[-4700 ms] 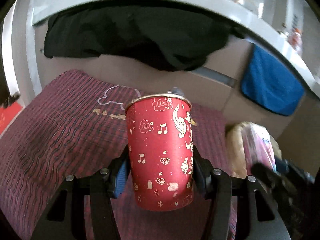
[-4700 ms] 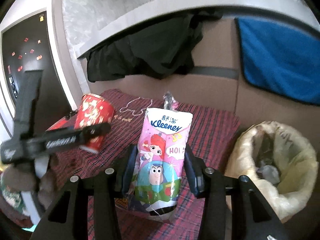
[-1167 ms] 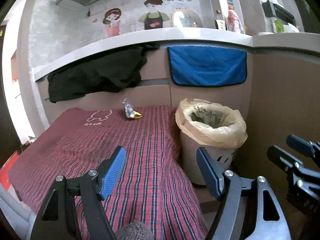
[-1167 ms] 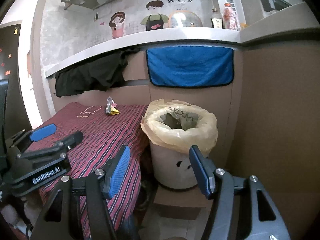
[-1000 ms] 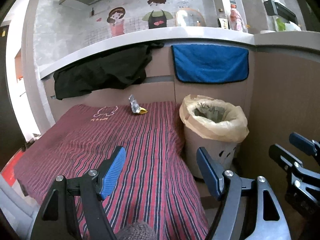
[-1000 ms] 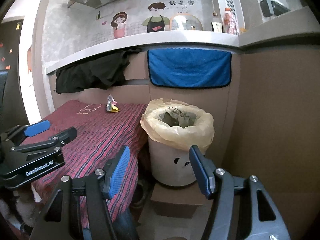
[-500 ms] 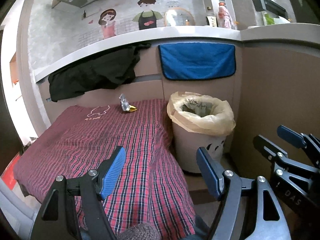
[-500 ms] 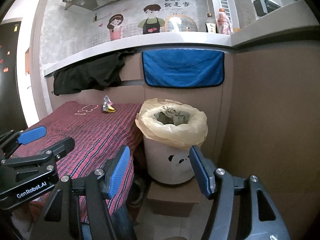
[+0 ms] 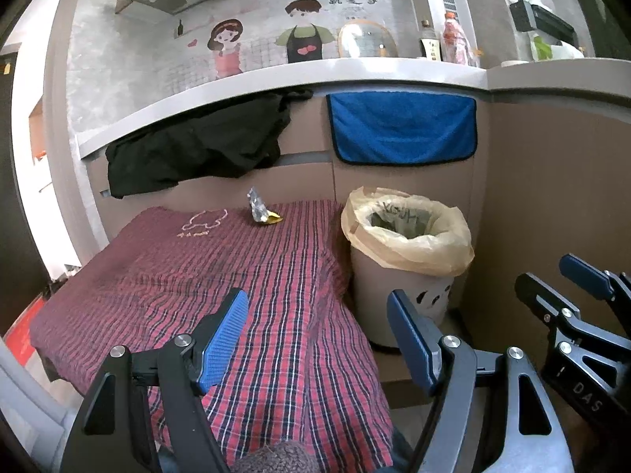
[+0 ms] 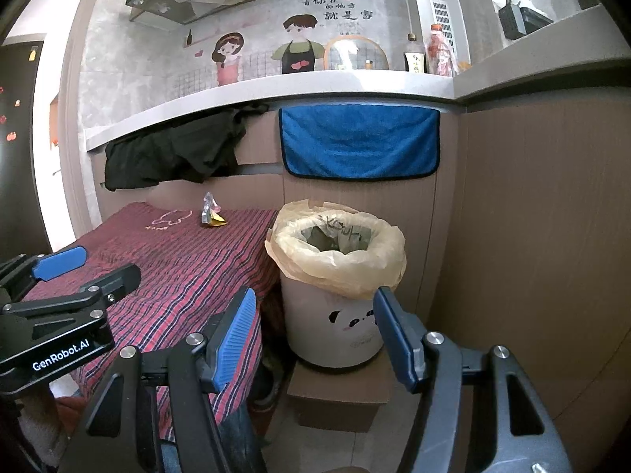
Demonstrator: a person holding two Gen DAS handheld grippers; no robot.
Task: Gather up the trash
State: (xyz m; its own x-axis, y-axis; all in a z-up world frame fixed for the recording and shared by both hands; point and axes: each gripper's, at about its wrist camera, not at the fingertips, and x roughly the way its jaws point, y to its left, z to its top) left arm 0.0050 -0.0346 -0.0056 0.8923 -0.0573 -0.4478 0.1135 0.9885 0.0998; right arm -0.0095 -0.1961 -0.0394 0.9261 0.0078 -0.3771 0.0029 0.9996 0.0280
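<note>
Left gripper (image 9: pixel 317 331): jaws spread wide, nothing between the pads. Right gripper (image 10: pixel 315 331): same condition, wide apart and empty.

Task status, judged from the present layout: nearly complete. One piece of trash is left, a crumpled foil wrapper (image 9: pixel 261 213) with a yellow scrap. It lies far ahead of the left gripper, at the far edge of the plaid cloth (image 9: pixel 221 276), ahead and left of the right gripper. The lined bin (image 10: pixel 339 276) stands directly ahead of the right gripper, ahead and right of the left one.

Limits of view: bin contents show only as dark, indistinct shapes. Whether wrapper and scrap are one item cannot be determined
</note>
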